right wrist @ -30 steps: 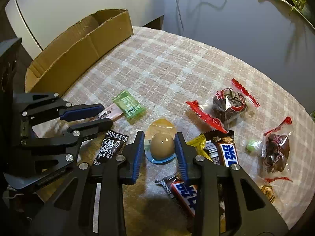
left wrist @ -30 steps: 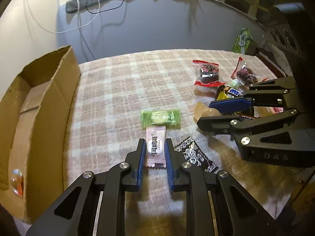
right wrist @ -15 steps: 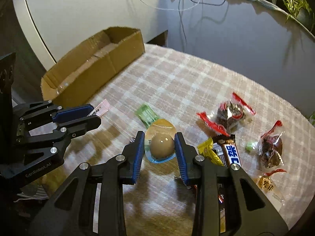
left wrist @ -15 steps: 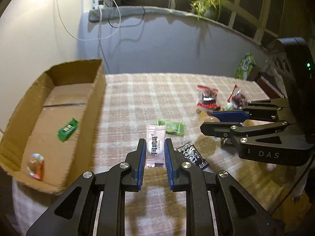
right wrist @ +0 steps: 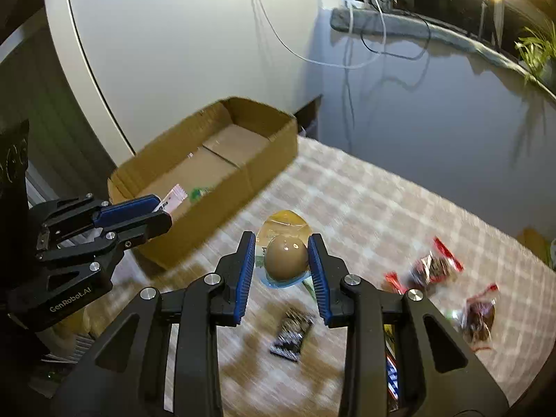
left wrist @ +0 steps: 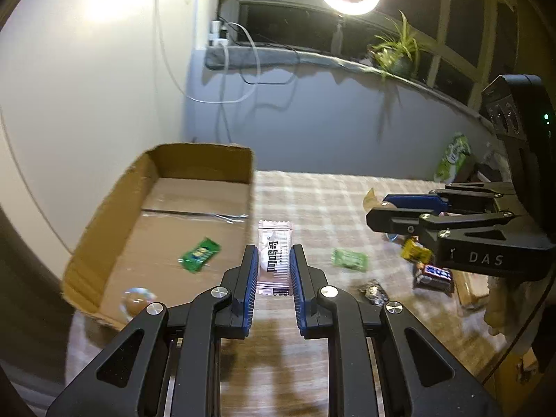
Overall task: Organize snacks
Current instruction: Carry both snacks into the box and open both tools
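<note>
Two grippers aloft beside one cardboard box [left wrist: 114, 208]: left gripper [left wrist: 274, 271] clamped on one pink-white sachet [left wrist: 274, 255], right gripper [right wrist: 282, 264] clamped on one packaged brown egg [right wrist: 285, 257]; inside the box, one green candy [left wrist: 199, 254], one clear-wrapped sweet [left wrist: 135, 300].

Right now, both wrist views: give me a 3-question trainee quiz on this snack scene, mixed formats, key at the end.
1. True or false: the left tongs are shut on a white sachet.
2. Multiple choice: what do the right tongs hold? A) a chocolate bar B) a packaged brown egg C) a red-wrapped sweet
3. Short answer: name one snack already lying in the cardboard box.

Key
1. True.
2. B.
3. The green candy; a round clear-wrapped sweet also lies in the near corner.
</note>
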A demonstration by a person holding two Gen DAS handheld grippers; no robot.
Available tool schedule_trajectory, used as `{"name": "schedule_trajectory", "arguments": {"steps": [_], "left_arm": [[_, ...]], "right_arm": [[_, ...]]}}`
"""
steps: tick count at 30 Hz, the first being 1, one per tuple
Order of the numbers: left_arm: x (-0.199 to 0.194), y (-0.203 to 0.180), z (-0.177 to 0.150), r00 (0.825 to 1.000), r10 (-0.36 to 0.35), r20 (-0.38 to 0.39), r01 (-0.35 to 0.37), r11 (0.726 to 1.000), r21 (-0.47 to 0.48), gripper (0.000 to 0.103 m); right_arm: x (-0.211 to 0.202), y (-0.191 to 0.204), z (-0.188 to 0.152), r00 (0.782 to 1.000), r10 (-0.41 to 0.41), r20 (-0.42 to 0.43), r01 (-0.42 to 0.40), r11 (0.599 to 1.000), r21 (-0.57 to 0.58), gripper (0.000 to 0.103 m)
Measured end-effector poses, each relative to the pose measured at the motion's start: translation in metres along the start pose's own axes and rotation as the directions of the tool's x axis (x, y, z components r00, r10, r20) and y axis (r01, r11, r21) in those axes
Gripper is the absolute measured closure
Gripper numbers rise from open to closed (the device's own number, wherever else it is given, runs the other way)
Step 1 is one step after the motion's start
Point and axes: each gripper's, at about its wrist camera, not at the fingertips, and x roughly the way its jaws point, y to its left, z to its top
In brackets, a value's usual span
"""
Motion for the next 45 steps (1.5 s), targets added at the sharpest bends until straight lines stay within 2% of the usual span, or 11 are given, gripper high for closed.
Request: {"name": "schedule_trajectory", "arguments": {"steps": [14, 23, 31, 43, 44, 45], "left_arm": [[-0.004, 0.053, 0.008, 0.996, 0.087, 0.026, -0.085, 0.995, -0.057, 0.086], [0.006, 0.074, 0.008, 0.993, 0.117, 0.012, -0.116, 0.99, -0.078, 0.086], [0.015, 0.086, 0.008, 0.992, 0.128, -0.005, -0.128, 0.987, -0.098, 0.086], [0.015, 0.09, 0.008, 0.989, 0.147, 0.0, -0.146, 0.982, -0.117, 0.084], [0.014, 0.09, 0.007, 0.989, 0.148, 0.0, -0.147, 0.982, -0.118, 0.084], [0.014, 0.09, 0.007, 0.989, 0.149, -0.002, -0.149, 0.982, -0.118, 0.077]], "right_arm": [[0.037, 0.042, 0.063, 0.999, 0.049, 0.024, -0.046, 0.996, -0.083, 0.071], [0.082, 0.057, 0.093, 0.998, 0.063, 0.001, -0.062, 0.992, -0.108, 0.071], [0.118, 0.062, 0.102, 0.998, 0.061, -0.035, -0.064, 0.991, -0.113, 0.07], [0.128, 0.065, 0.104, 0.997, 0.064, -0.038, -0.068, 0.99, -0.121, 0.068], [0.128, 0.065, 0.104, 0.997, 0.067, -0.038, -0.071, 0.99, -0.12, 0.068], [0.128, 0.065, 0.105, 0.997, 0.069, -0.039, -0.073, 0.99, -0.12, 0.064]]}}
